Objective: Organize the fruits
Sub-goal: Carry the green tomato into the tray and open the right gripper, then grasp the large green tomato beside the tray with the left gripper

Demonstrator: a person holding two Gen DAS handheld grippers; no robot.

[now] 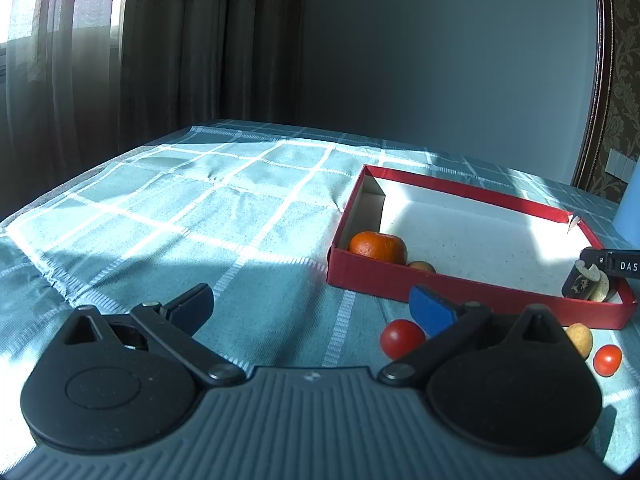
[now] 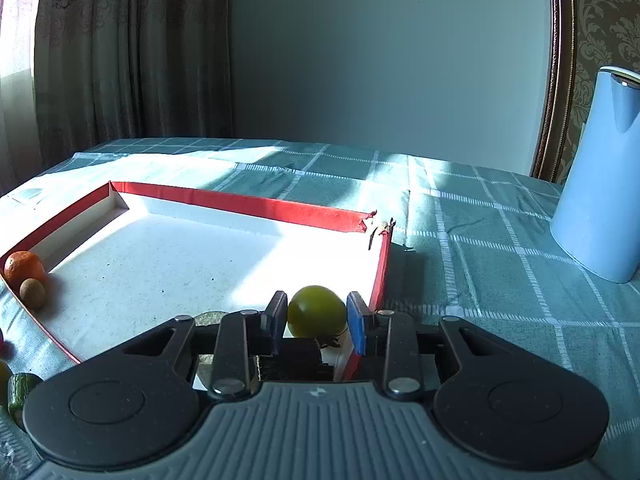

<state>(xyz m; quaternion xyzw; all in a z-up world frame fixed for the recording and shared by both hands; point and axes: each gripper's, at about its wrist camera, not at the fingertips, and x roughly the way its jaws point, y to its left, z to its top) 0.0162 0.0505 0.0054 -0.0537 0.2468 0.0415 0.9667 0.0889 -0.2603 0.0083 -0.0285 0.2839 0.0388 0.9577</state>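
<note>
On the checked cloth of the tabletop [image 1: 168, 200], the left tool [image 1: 310, 308] hovers with its two fingers spread wide apart, gripping nothing. Just past it sits a shallow red box [image 1: 400, 280] with a white floor; an orange [image 1: 378, 246] rests in its near left corner with a small brown fruit [image 1: 422, 267] touching it. Outside the box, near its front wall, lie a red tomato [image 1: 401, 337], a pale yellowish fruit [image 1: 580, 336] and a second, smaller tomato [image 1: 607, 359]. Over the box's near right corner, the right tool [image 2: 318, 322] is clamped on a green fruit [image 2: 316, 310], held between its blue pads [image 2: 357, 320]. Further right, well apart from the box, stands a light blue jug [image 2: 600, 184].
</note>
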